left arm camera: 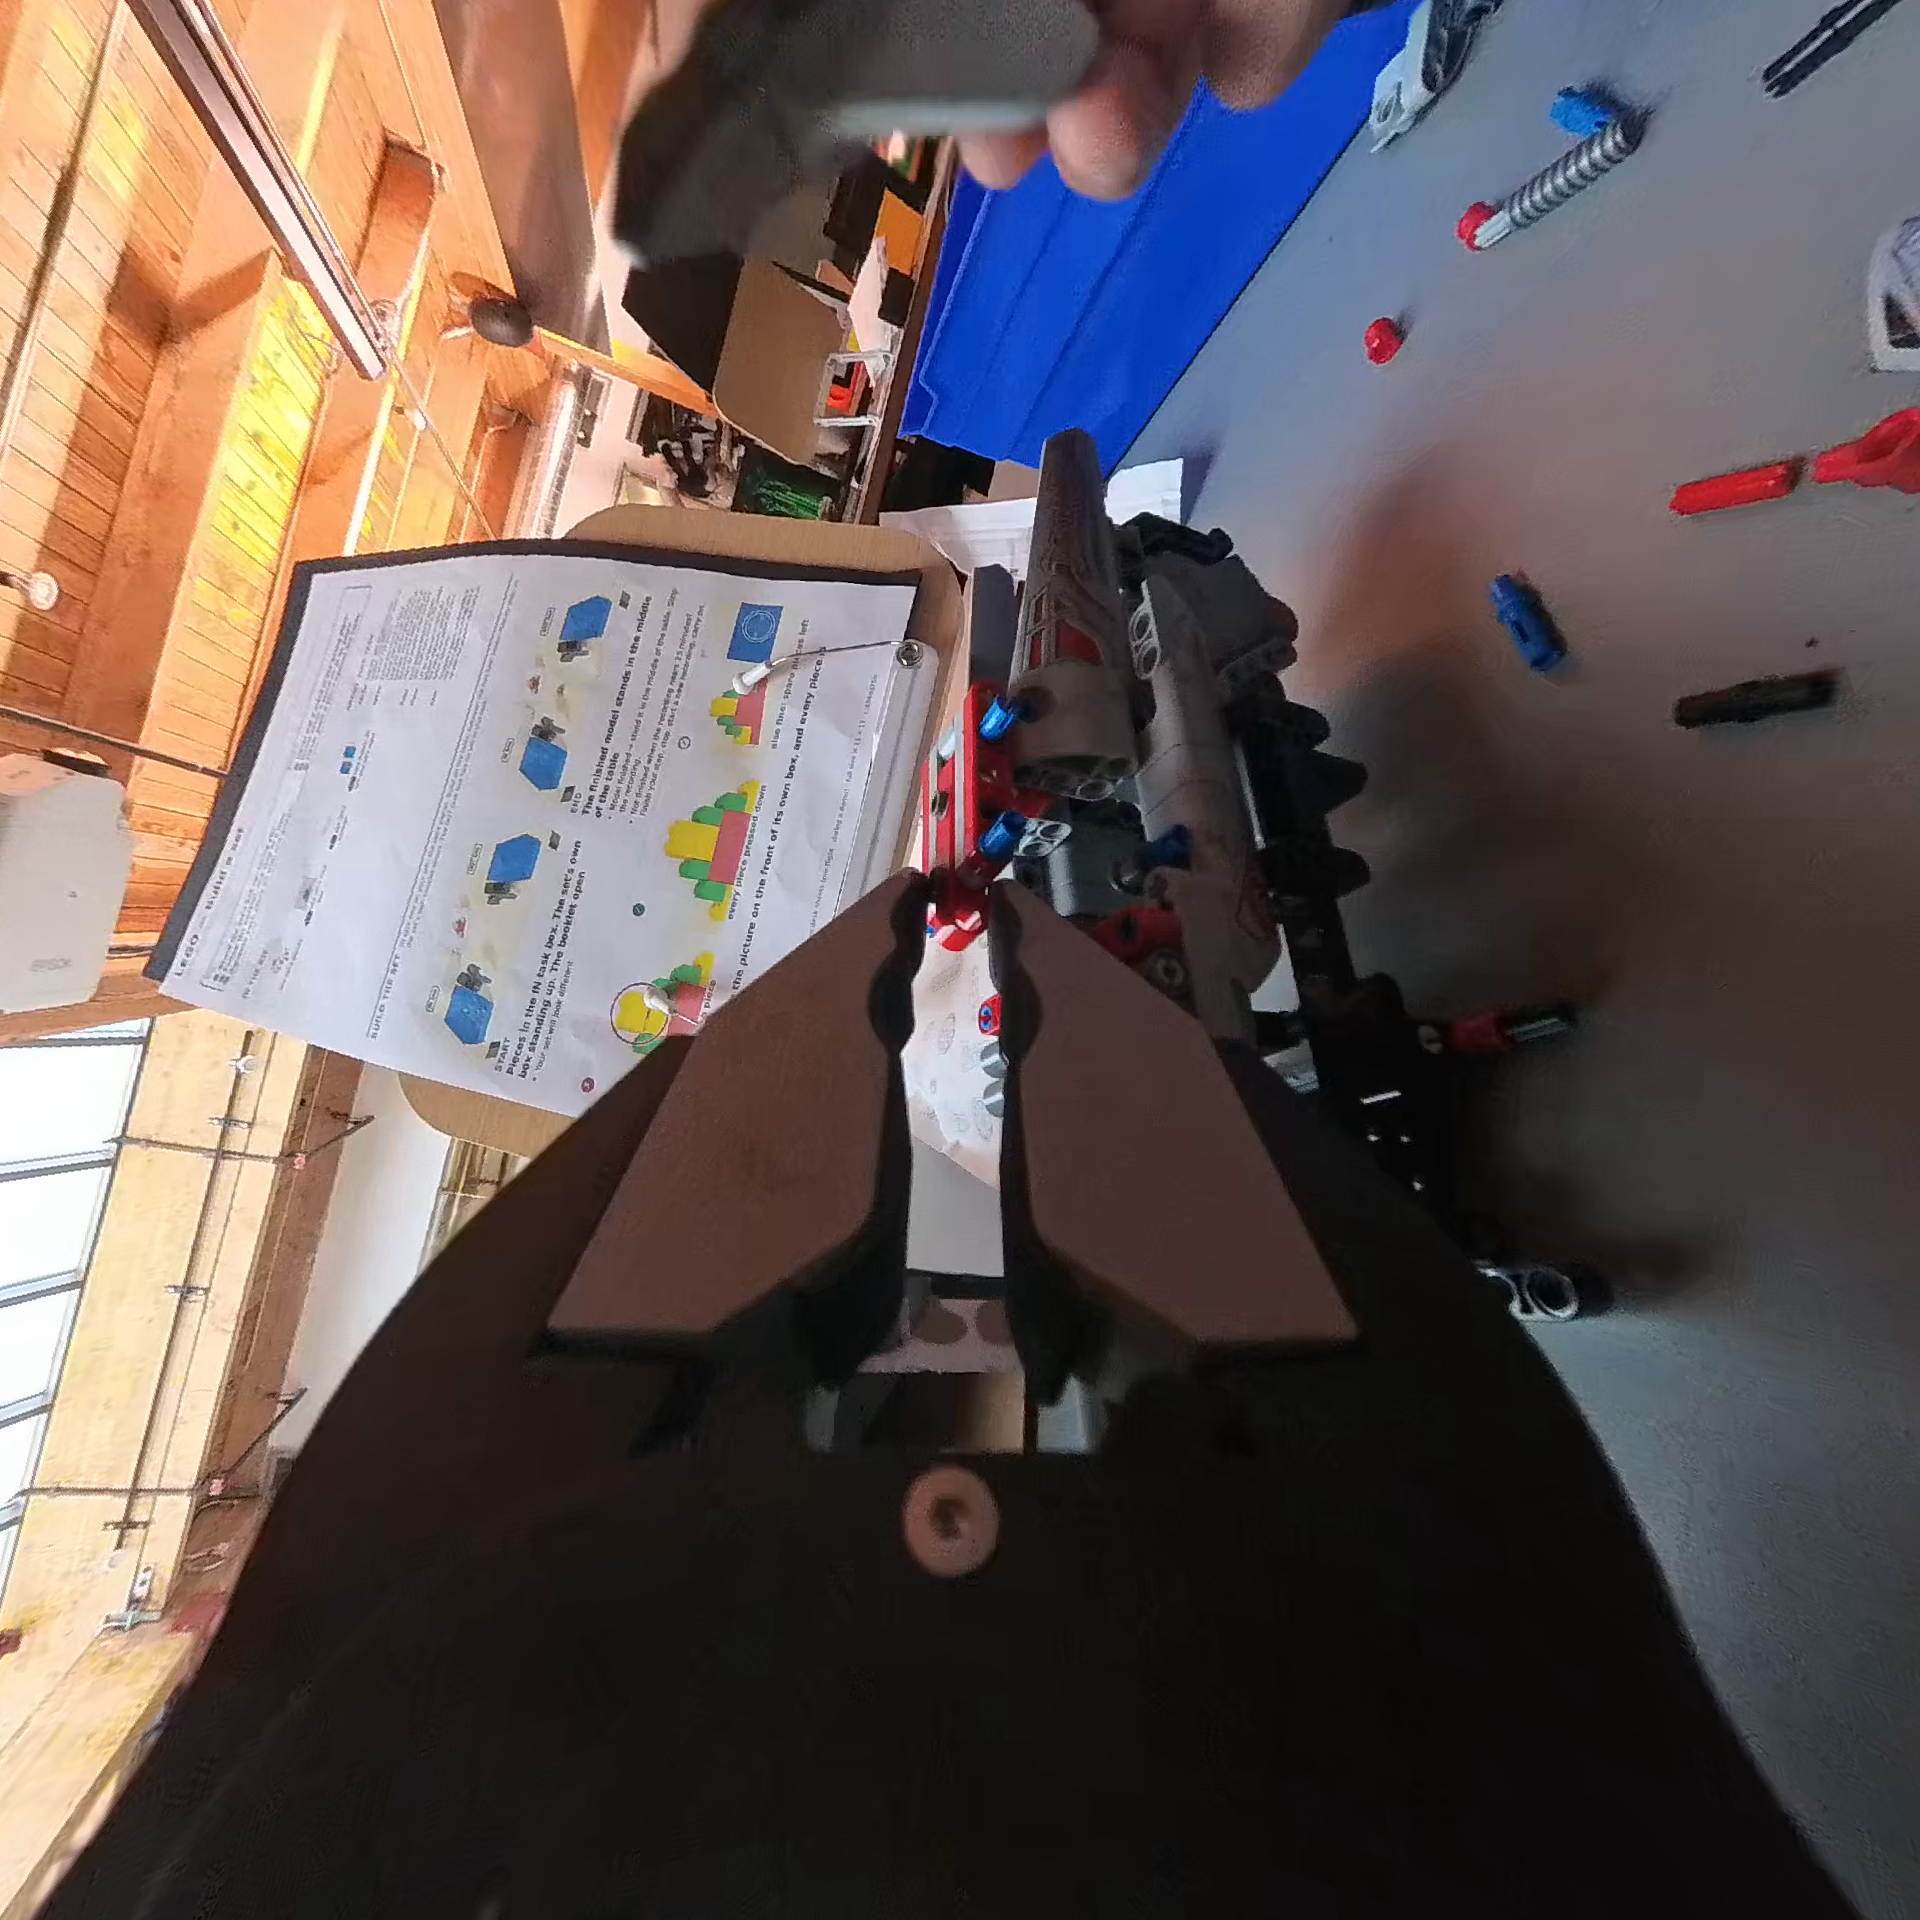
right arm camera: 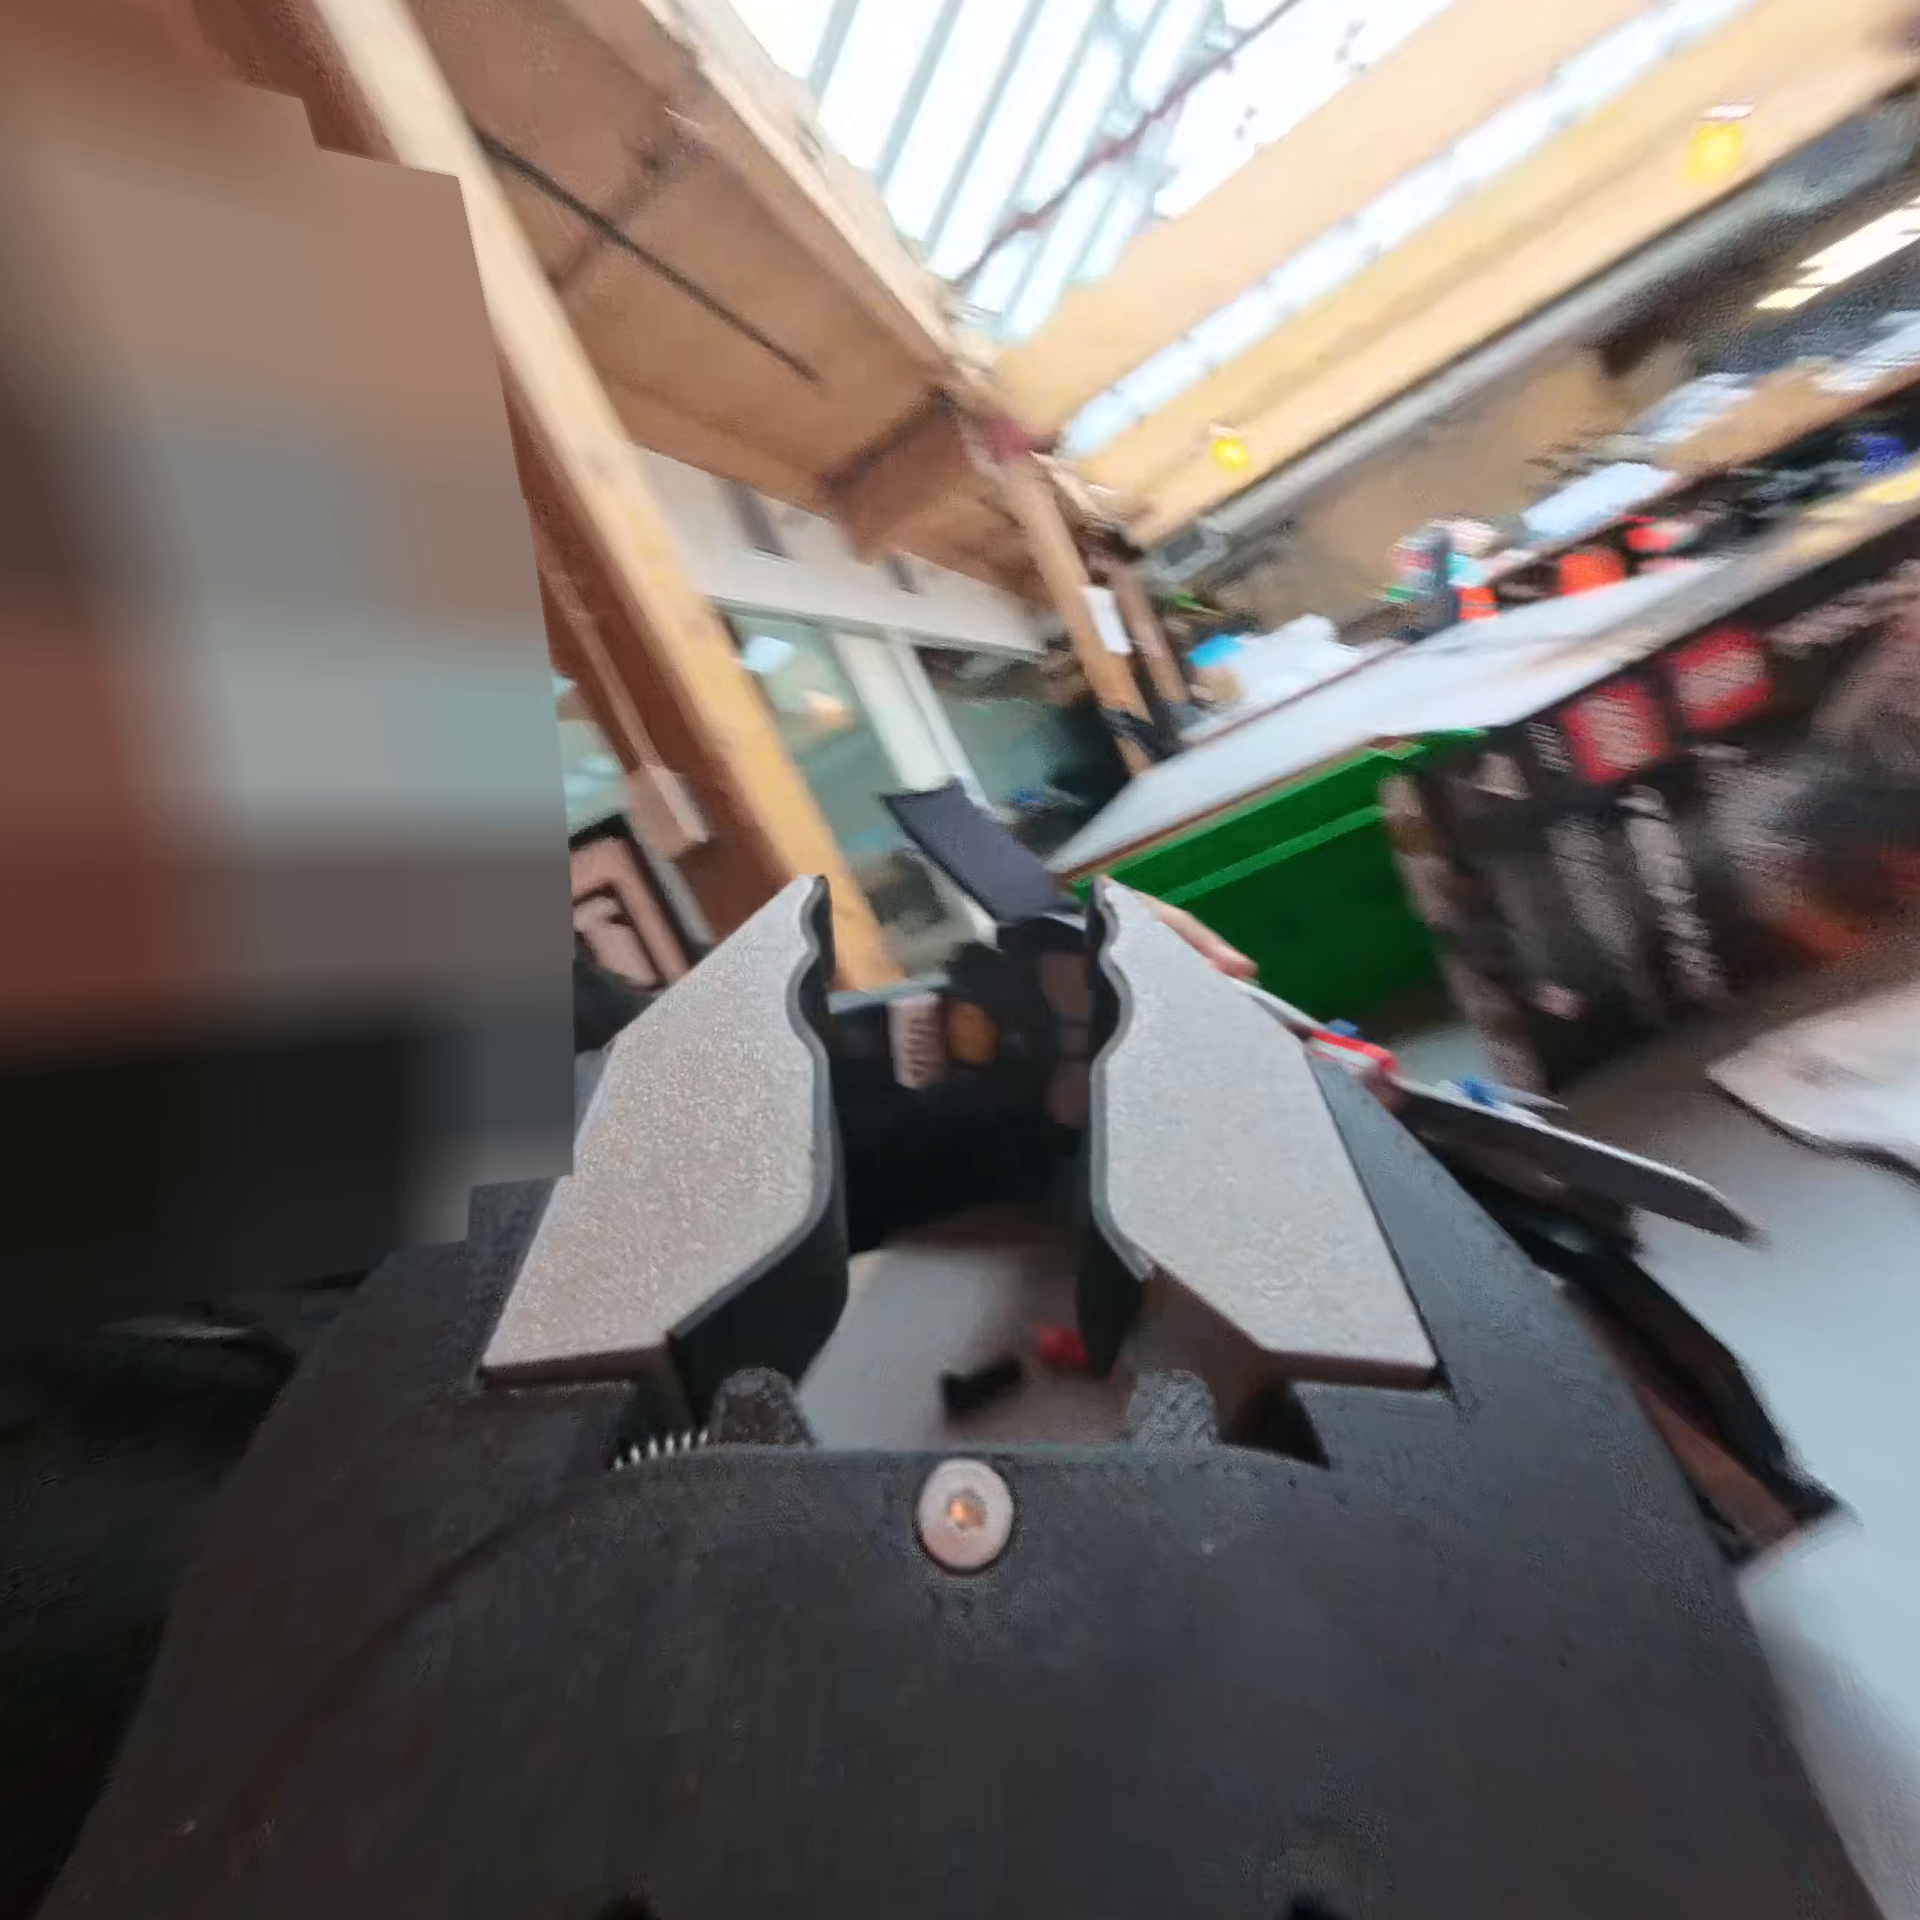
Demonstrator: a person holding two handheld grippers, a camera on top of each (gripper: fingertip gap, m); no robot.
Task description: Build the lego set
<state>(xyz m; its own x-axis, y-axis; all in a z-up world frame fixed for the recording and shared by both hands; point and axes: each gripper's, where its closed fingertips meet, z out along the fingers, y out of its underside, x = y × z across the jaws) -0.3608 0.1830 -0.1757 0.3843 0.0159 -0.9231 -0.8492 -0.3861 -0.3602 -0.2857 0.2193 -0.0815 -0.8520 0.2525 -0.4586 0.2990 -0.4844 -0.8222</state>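
In the left wrist view, a partly built lego model [left arm camera: 1153, 769] of grey, black and red beams with blue pins lies on the grey table [left arm camera: 1662, 1558]. My left gripper [left arm camera: 956, 896] is shut on a red piece [left arm camera: 961, 920] at the model's near end. In the right wrist view, which is blurred, my right gripper [right arm camera: 961, 920] is raised above the table with its jaws apart and nothing between them. A dark object [right arm camera: 966, 1081] and part of a hand [right arm camera: 1205, 940] lie just beyond its tips.
Loose parts lie on the table: a spring strut [left arm camera: 1558, 177], red pieces [left arm camera: 1735, 488], a blue pin [left arm camera: 1525, 621] and a black axle [left arm camera: 1756, 698]. A printed instruction sheet [left arm camera: 540, 821] stands behind the model. A blue bin [left arm camera: 1081, 291] sits farther off. A hand [left arm camera: 1101, 135] shows at the top.
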